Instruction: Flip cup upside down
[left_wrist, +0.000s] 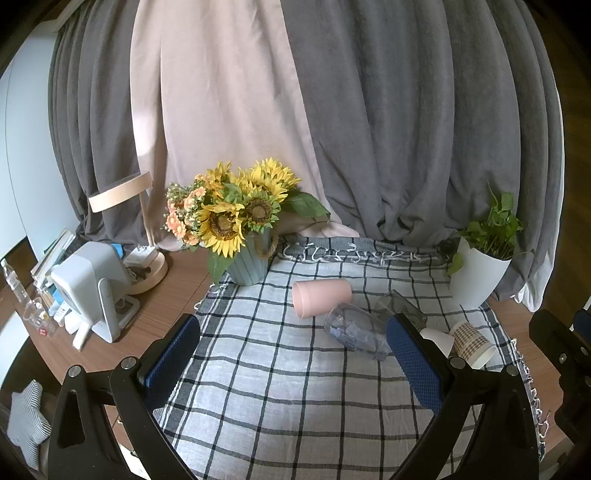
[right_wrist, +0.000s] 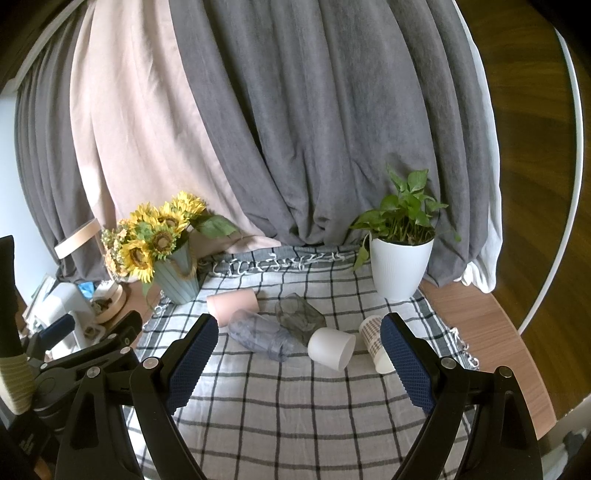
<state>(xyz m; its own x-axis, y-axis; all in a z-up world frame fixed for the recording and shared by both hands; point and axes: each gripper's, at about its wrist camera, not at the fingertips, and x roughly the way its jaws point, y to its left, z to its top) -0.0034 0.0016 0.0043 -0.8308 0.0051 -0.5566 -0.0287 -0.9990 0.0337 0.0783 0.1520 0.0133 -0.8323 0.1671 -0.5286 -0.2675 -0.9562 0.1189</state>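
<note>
Several cups lie on their sides on a checked cloth (left_wrist: 277, 387): a pink cup (left_wrist: 321, 297) (right_wrist: 232, 301), a clear bluish cup (left_wrist: 354, 330) (right_wrist: 260, 334), a grey glass cup (left_wrist: 400, 306) (right_wrist: 299, 315), a white cup (right_wrist: 331, 348) (left_wrist: 437, 338) and a paper cup with a plaid band (left_wrist: 472, 343) (right_wrist: 373, 339). My left gripper (left_wrist: 291, 363) is open and empty, short of the cups. My right gripper (right_wrist: 299, 360) is open and empty, just before the clear and white cups.
A sunflower vase (left_wrist: 247, 260) (right_wrist: 177, 280) stands at the cloth's back left, a white potted plant (left_wrist: 480, 273) (right_wrist: 400, 267) at the back right. A lamp (left_wrist: 147, 273), a white device (left_wrist: 92, 291) and clutter sit left. Curtains hang behind.
</note>
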